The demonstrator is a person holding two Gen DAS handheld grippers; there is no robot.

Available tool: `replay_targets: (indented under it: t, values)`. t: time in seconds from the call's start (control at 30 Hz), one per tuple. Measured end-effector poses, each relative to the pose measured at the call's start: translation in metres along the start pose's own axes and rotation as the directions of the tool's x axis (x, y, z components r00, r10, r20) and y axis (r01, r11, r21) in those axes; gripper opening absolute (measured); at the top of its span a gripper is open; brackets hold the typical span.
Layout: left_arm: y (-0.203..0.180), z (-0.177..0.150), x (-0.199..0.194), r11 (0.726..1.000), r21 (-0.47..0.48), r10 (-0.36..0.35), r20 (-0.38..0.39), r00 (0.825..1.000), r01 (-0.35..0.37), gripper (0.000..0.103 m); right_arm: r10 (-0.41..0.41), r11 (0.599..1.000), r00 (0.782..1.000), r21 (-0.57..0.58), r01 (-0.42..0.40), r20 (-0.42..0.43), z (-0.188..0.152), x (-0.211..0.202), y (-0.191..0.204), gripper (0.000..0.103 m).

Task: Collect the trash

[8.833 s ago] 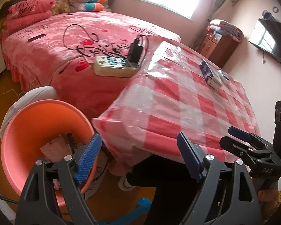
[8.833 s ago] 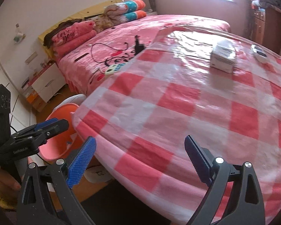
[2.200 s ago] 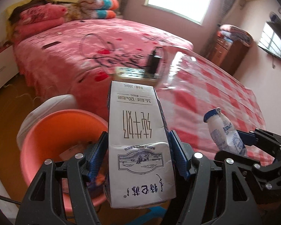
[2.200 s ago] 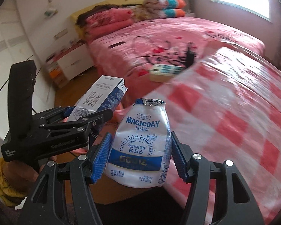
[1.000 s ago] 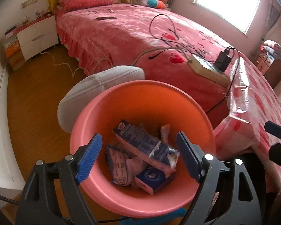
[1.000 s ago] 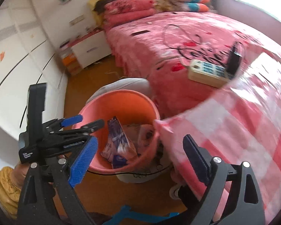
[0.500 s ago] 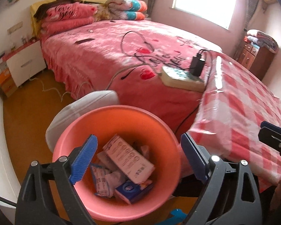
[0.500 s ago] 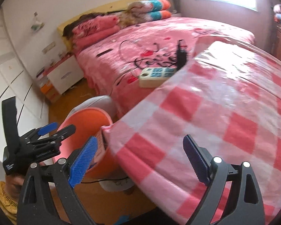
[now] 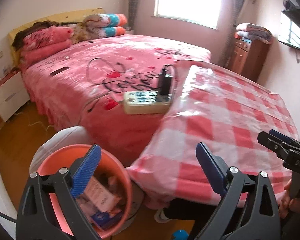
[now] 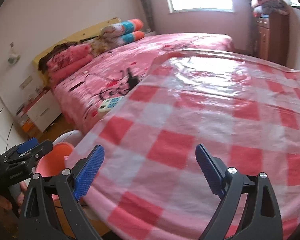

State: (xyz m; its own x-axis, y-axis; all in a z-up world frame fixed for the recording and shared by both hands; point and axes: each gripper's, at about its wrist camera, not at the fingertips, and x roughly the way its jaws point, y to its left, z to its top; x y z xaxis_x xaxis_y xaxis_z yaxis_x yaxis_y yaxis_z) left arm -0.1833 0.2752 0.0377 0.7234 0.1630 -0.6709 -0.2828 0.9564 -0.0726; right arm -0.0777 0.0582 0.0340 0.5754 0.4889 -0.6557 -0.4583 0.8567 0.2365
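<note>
Left tongs [image 9: 148, 167]: spread wide, empty — above the bin's near rim.
Right tongs [image 10: 150, 169]: spread wide, empty, over the surface's [image 10: 220, 120] near edge.
Bin [image 9: 114, 166]: orange, on the floor off the surface's near-left corner, below-left of both tongs; left hand nearer.
Trash [image 9: 101, 196]: cartons and wrappers inside the bin — none visible on the surface.

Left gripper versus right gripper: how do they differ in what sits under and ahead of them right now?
The left gripper hangs beside the checked tablecloth, partly over the orange bin of trash; the right gripper hangs over the tablecloth itself. The bin fills the left view's lower corner, but only its rim shows in the right view. Both are open and empty, with blue pads.
</note>
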Motion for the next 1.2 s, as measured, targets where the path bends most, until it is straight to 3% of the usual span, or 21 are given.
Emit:
replay_targets:
  t: [0.23, 0.73, 1.2]
  values:
    - [-0.047, 0.01, 0.007, 0.996, 0.066, -0.058, 0.004, 0.998, 0.057, 0.096, -0.114, 0.993, 0.992, 0.023, 0.113, 0.062, 0.003, -0.017, -0.038, 0.091]
    - [-0.135, 0.016, 0.022, 0.973, 0.175, -0.15, -0.011, 0.989, 0.149, 0.097, -0.262, 0.962, 0.959, 0.106, 0.251, 0.105, 0.0, -0.043, -0.103, 0.092]
    - [-0.208, 0.021, 0.038, 0.948, 0.254, -0.19, -0.031, 0.981, 0.192, 0.097, -0.406, 0.91, 0.906, 0.145, 0.388, 0.123, -0.005, -0.06, -0.149, 0.095]
